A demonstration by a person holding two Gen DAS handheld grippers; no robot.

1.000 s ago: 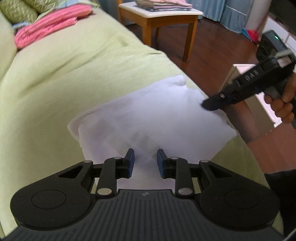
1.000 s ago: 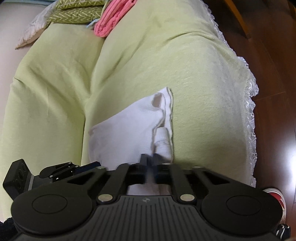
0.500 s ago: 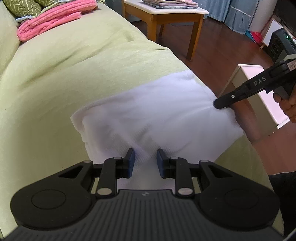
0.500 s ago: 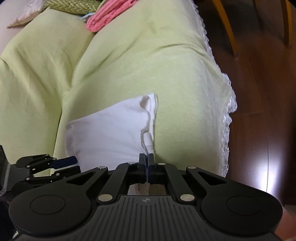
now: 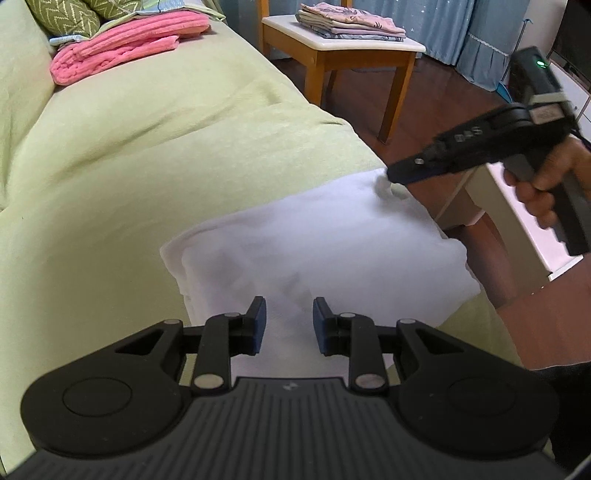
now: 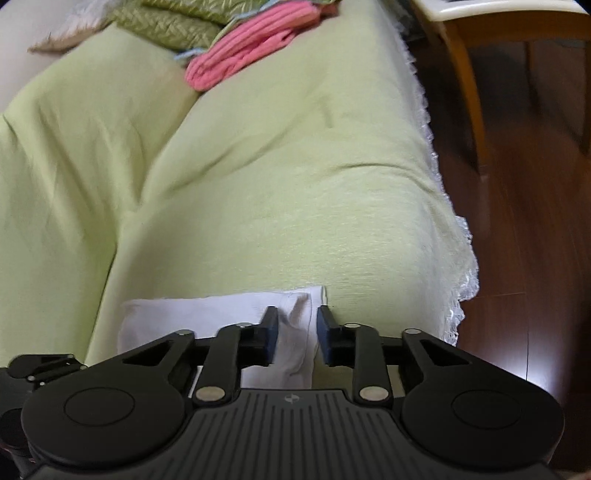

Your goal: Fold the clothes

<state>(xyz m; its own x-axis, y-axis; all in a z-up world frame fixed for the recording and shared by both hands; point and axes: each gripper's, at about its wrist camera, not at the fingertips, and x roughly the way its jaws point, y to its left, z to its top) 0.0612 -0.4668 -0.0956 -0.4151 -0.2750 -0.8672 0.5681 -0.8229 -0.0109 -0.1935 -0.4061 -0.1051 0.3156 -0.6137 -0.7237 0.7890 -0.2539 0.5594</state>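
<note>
Folded white cloth garment [image 5: 321,251] lies directly beneath both tongs; left gripper [image 5: 289,325] and right gripper [image 6: 295,334] both released, right nearest its far corner.

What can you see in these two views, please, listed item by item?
white garment: one, white, folded flat on the sofa's near end
sofa cover: one, light green, lace-edged, over the whole sofa
pink cloth: one, pink, ribbed, at the sofa's far end
cushions: at least two, green zigzag, behind the pink cloth
table: one, wooden with a white top, beyond the sofa
folded pile: one, pastel, on the table
left gripper: black, blue pads, open above the garment
right gripper: black, open at the garment's corner
hand: one, holding the right gripper
</note>
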